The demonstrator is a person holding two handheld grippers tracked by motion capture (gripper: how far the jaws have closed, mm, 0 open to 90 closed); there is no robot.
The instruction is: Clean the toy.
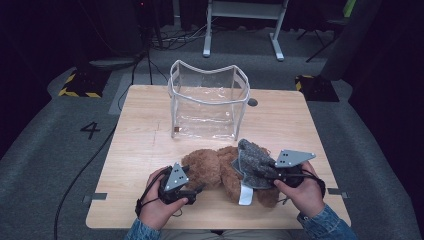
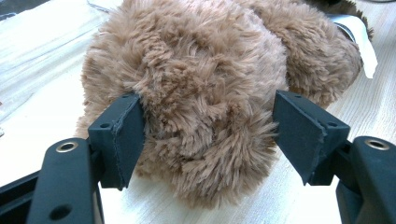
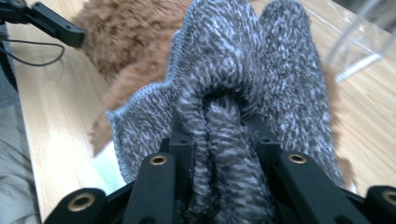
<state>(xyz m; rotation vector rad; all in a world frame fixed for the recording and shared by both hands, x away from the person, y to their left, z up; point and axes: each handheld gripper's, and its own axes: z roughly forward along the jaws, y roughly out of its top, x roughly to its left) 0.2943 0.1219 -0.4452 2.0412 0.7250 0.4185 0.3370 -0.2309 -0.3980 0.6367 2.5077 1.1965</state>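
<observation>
A brown plush bear [image 1: 220, 170] lies on its side on the wooden table [image 1: 145, 145], just in front of the clear plastic bag [image 1: 207, 100] that stands open-topped toward the far edge. Everything hangs off that bear. At the bear's left end, the left gripper [image 1: 192, 191] has its jaws spread wide around the fluffy round body; in the left gripper view the pads [image 2: 123, 135] brush the fur on either side without squeezing it, so nothing is gripped there yet. Over the bear's right end, the right gripper [image 1: 265, 175] has its jaws clamped on a bunched fold of grey knitted cloth [image 1: 252, 157], which drapes onto the bear's back. A white tag [image 1: 245, 194] sticks out below the cloth.

The bear looks light, soft and springy; it should squash under the pads and not slip, and the thick middle of the body seems the safest hold. The knit is limp and stretchy, so a pinch on a gathered fold, as now, likely serves better than a single edge.
</observation>
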